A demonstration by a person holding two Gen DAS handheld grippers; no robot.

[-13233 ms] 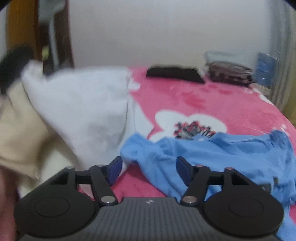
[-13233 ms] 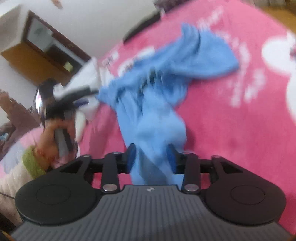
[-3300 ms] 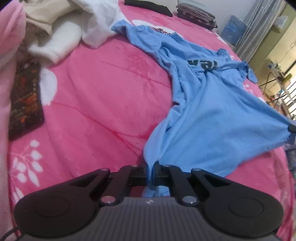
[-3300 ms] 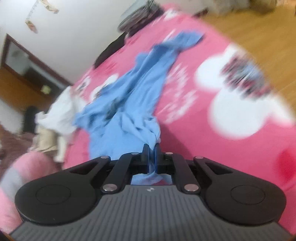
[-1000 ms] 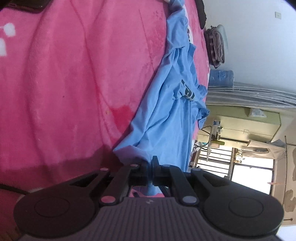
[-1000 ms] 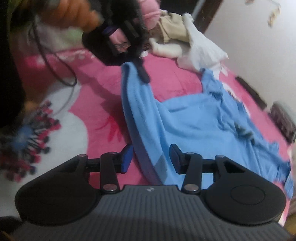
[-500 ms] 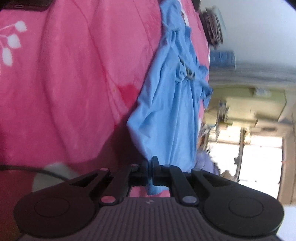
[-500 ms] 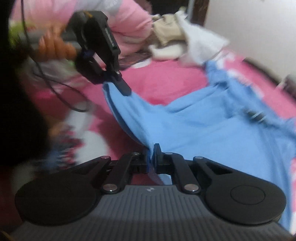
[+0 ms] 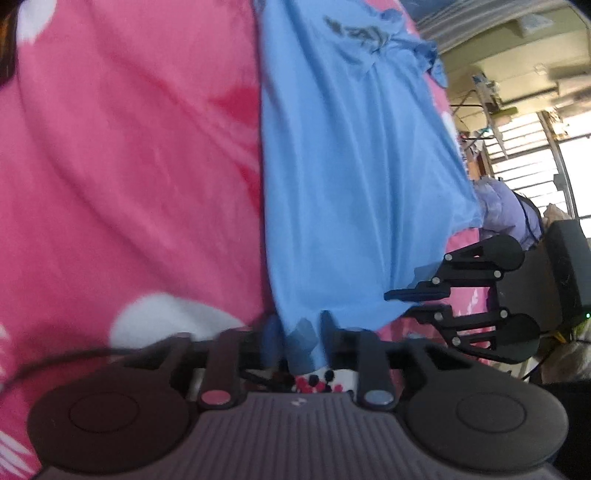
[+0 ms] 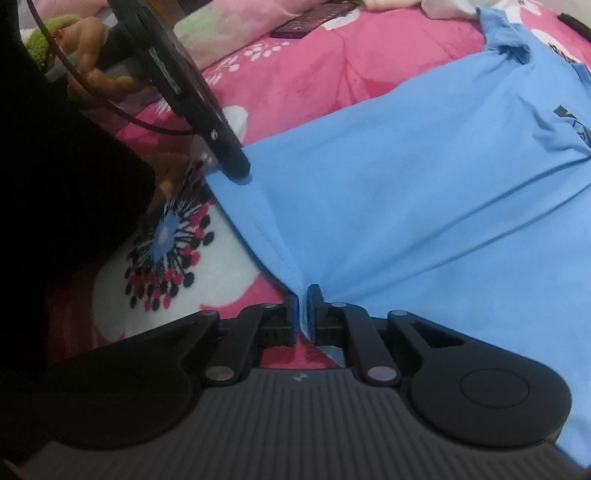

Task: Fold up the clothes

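My left gripper (image 9: 299, 332) has its jaws parted. A corner of the blue T-shirt (image 9: 351, 166) lies loose in the gap between the two fingers without being pinched. My right gripper (image 10: 303, 306) has its jaws clenched on the same hem, with a thin fold of blue cloth squeezed between the pads.

From the right wrist view, the hem runs up and to the left from my right jaws to the tip of my left gripper, which touches the shirt's corner. The hand (image 10: 92, 55) that carries the left gripper is behind it, and a thin cable (image 10: 122, 110) loops just below.

Ahead of both pairs of jaws, the shirt is spread over a pink blanket (image 9: 129, 147), mostly flat with a few long creases. A dark print (image 10: 576, 125) sits at the far end of the shirt from my right jaws, and the sleeve and collar area is bunched up beyond it.

Just to the left of my right jaws, the blanket shows a white patch with a burst of black, red and blue dots (image 10: 170, 240). Far ahead and to the left, a dark flat object (image 10: 310, 22) lies on the blanket.

From the left wrist view, my right gripper appears at the right, at the shirt's edge. Beyond it are a lilac bundle (image 9: 506, 210) and a bright barred window (image 9: 535, 140).
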